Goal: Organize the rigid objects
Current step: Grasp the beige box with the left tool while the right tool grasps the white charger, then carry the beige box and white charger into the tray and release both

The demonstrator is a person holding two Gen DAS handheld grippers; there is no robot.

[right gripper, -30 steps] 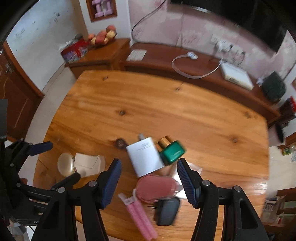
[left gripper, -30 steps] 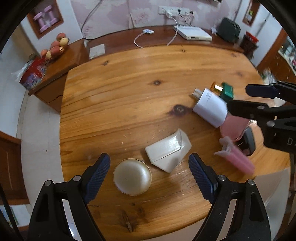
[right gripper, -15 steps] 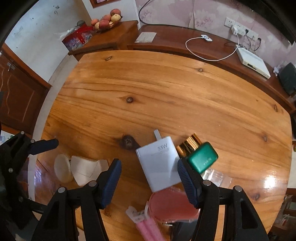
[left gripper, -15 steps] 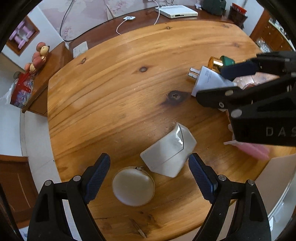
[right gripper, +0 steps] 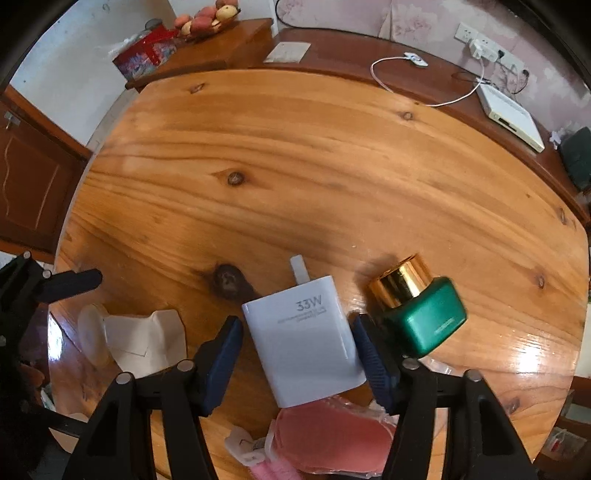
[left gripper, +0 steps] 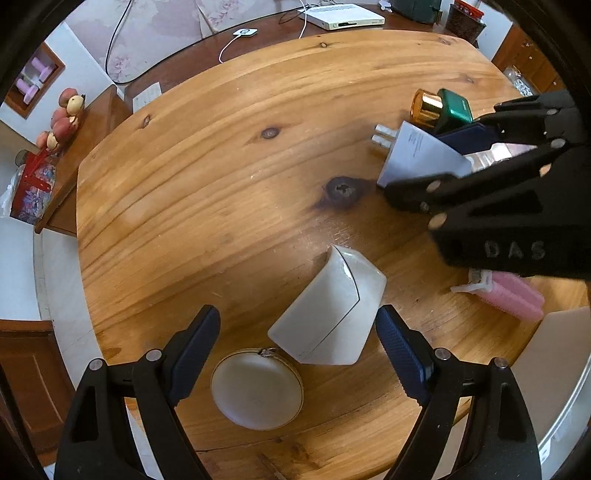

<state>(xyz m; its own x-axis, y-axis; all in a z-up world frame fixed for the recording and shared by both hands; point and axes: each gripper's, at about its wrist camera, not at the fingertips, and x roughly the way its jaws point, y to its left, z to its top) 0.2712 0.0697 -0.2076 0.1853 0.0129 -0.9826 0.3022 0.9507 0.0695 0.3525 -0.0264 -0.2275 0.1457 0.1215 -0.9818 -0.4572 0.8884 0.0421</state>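
A white 33W charger lies on the wooden table between the open fingers of my right gripper; it also shows in the left wrist view. A green bottle with a gold cap lies just right of it. My left gripper is open over a white wedge-shaped case and a round cream case. A pink round pad and a pink comb lie near the front edge.
A sideboard behind the table holds a white box, a white cable, a red tin and a fruit bowl. A dark knot marks the tabletop. The table's front edge is close under both grippers.
Both grippers have moved down and forward toward the table. The charger now sits between my right fingers, and the white case sits between my left fingers. Nothing has been gripped.
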